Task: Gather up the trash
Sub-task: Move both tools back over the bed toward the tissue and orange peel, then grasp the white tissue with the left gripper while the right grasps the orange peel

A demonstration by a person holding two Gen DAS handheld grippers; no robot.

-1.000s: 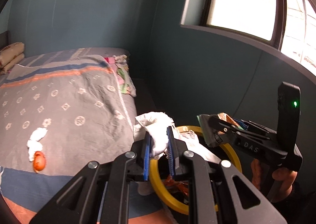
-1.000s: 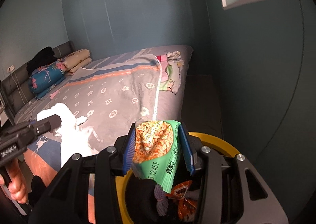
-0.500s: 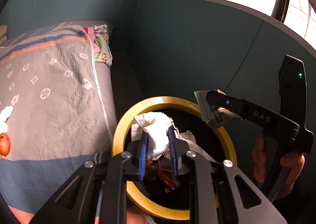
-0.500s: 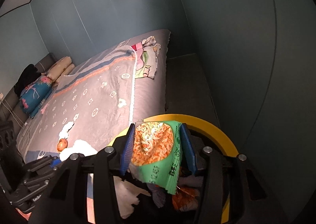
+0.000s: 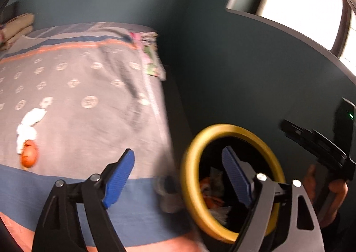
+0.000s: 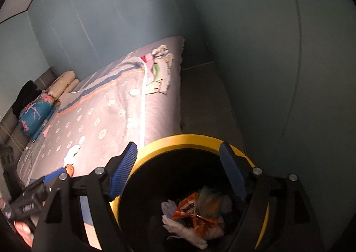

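Since the earlier frames both loads have gone: the white tissue wad no longer sits between the left tool's (image 5: 178, 172) pads, and the green snack wrapper has left the right tool (image 6: 178, 167). Both tools' jaws are opening, with nothing between them. The wrapper, orange packaging and pale tissue now lie heaped at the bottom of the yellow-rimmed bin (image 6: 191, 138).

Step in hand: release into the bin, judged complete for this pair of items. Collection is not finished. A crumpled white tissue (image 5: 29, 126) and a small orange object (image 5: 29, 157), touching each other, remain on the grey patterned bedspread (image 5: 89, 87), well apart from the bin.

Next move, as judged: swing one tool from the bin across to the bed, descend on the tissue with jaws wide, and close low enough to take the tissue without pinching the bedspread.

Clearances: the bin stands just beside the bed's edge, in a narrow floor strip (image 6: 207, 96) between bed and dark wall. The bin rim is the nearest obstruction when withdrawing. Over the bed the room is open. The left view is blurred.
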